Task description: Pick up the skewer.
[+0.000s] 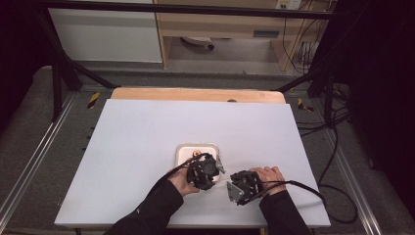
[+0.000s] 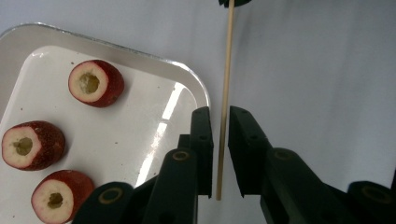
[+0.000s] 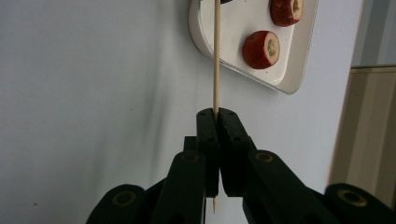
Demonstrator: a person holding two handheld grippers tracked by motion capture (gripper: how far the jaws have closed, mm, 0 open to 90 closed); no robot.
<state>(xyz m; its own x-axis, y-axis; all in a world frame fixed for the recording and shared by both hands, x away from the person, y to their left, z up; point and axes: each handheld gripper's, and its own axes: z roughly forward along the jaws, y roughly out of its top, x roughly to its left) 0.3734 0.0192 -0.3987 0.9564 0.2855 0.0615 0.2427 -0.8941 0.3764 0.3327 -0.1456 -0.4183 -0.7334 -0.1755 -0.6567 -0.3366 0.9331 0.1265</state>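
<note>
Thin, pale wooden skewer (image 3: 216, 56) pinched near its pointed end between the closed black jaws of the right gripper (image 3: 217, 114), shaft running bare toward the white rounded-corner tray (image 3: 299, 60) and out past the top of the right gripper view. Same stick seen in the left gripper view (image 2: 226, 70), standing in the narrow gap between the jaws of the left gripper (image 2: 220, 116), pads slightly parted and not visibly pressing on it; apparently a handover, grip now on the right side. On the tray (image 2: 28, 42), three cored red fruit pieces with pale flesh and hollow centres: one toward the far side (image 2: 95, 83), one at the left edge (image 2: 31, 145), one nearest the jaws (image 2: 62, 196), all lying loose and apart from each other. Nothing threaded on the visible length of the skewer, so judged an early stage: stick picked up and secured, fruit yet to be spiked one by one. From the high view, both hands low over the near part of the pale blue-white tabletop (image 1: 147, 127), left gripper (image 1: 208, 169) at the tray's near edge, right gripper (image 1: 234, 188) just beside it, dark cables trailing off toward the table's near and right edges.
</note>
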